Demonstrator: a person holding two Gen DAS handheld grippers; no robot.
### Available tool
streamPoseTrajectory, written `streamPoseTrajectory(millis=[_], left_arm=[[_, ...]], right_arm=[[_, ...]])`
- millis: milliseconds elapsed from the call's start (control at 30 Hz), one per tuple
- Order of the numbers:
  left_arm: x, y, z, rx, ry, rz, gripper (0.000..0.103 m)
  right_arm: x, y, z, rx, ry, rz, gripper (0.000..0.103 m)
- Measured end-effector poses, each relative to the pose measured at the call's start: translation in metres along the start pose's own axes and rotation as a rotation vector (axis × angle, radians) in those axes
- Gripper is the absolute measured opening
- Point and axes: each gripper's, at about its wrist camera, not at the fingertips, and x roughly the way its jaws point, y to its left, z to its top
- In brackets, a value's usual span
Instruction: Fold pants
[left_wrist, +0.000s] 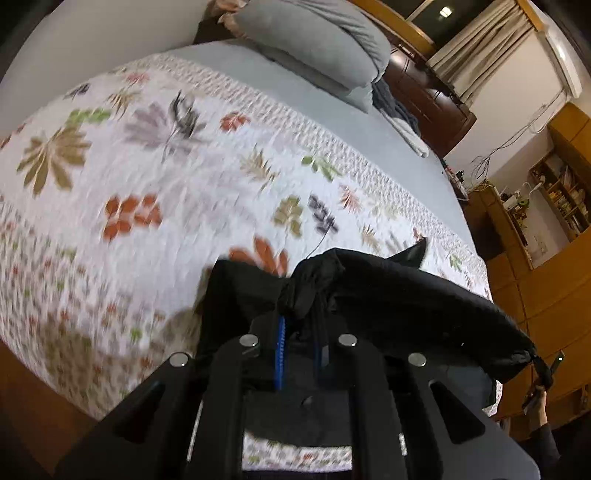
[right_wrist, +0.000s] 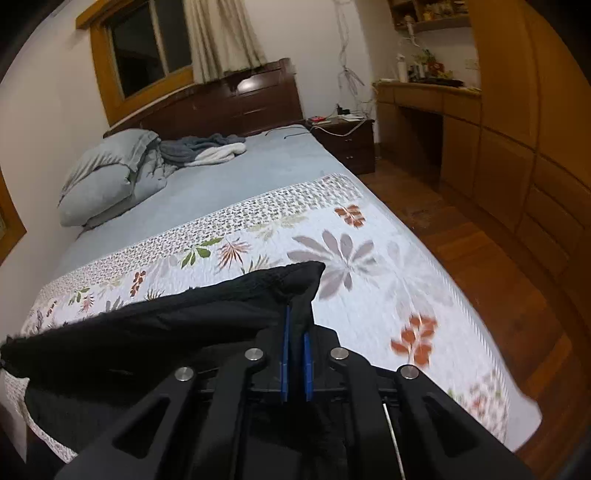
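— Pants (left_wrist: 424, 295) hang stretched above the near end of the floral quilt (left_wrist: 166, 177), one end bunched in the left gripper (left_wrist: 299, 332), the other pinched in the right gripper (right_wrist: 295, 332). Both pairs of blue pads are clamped on black cloth.

— How should the lay-down go?

— I'd keep the span taut and level, carry it toward the quilt's middle, away from the grey pillow (right_wrist: 107, 177) beyond it, then lower both ends together so no crease forms.
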Motion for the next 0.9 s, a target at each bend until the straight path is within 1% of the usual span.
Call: streamPoseTrajectory(millis=[67,233,367,400,433,467,500,533,567,600,633,667,700,733,767,800,833,900], left_arm=[[0.000,0.009,-0.017,-0.003,0.015,0.008,0.010],[0.004,0.023,-0.048,0.003,0.053,0.029,0.012],[0.015,0.028,-0.071,0.035,0.101,0.078,0.014],[0.018,0.031,-0.075,0.038,0.114,0.095,0.014],[0.020,0.036,-0.082,0.042,0.131,0.119,0.014],[0.022,0.039,-0.086,0.044,0.143,0.140,0.013],[0.022,0.043,-0.089,0.042,0.147,0.163,0.013],[0.019,0.048,-0.092,0.033,0.141,0.190,0.016],[0.015,0.052,-0.094,0.027,0.133,0.213,0.020],[0.011,0.054,-0.095,0.025,0.124,0.246,0.032],[0.005,0.056,-0.097,0.027,0.107,0.286,0.039],[-0.001,0.057,-0.097,0.032,0.086,0.309,0.041],[-0.008,0.056,-0.098,0.031,0.065,0.335,0.043],[-0.017,0.055,-0.099,0.024,0.032,0.361,0.043],[-0.024,0.052,-0.099,0.016,0.005,0.363,0.045],[-0.030,0.048,-0.099,0.009,-0.024,0.357,0.051],[-0.039,0.039,-0.098,0.011,-0.069,0.345,0.058],[-0.045,0.021,-0.096,0.045,-0.119,0.324,0.064]], right_arm=[[-0.010,-0.001,-0.016,-0.001,-0.010,-0.014,0.006],[-0.035,-0.002,-0.052,0.040,-0.034,-0.004,0.007],[-0.045,0.008,-0.077,0.044,-0.029,-0.002,0.010],[-0.046,0.008,-0.082,0.051,-0.024,-0.006,0.015],[-0.046,0.007,-0.087,0.063,-0.017,-0.015,0.018],[-0.046,0.006,-0.091,0.077,-0.012,-0.017,0.025],[-0.046,0.005,-0.093,0.090,-0.008,-0.018,0.039],[-0.049,0.003,-0.099,0.122,0.000,-0.022,0.046],[-0.051,0.001,-0.101,0.146,0.004,-0.022,0.059],[-0.053,-0.001,-0.104,0.169,0.008,-0.028,0.065],[-0.056,-0.003,-0.107,0.193,0.010,-0.032,0.069],[-0.059,-0.011,-0.113,0.247,0.018,-0.031,0.075],[-0.061,-0.016,-0.117,0.299,0.027,-0.017,0.079],[-0.061,-0.022,-0.121,0.344,0.039,-0.002,0.079],[-0.062,-0.029,-0.127,0.410,0.055,0.025,0.079],[-0.063,-0.037,-0.135,0.488,0.069,0.063,0.079],[-0.064,-0.043,-0.141,0.553,0.077,0.104,0.079],[-0.063,-0.054,-0.157,0.701,0.105,0.201,0.079]])
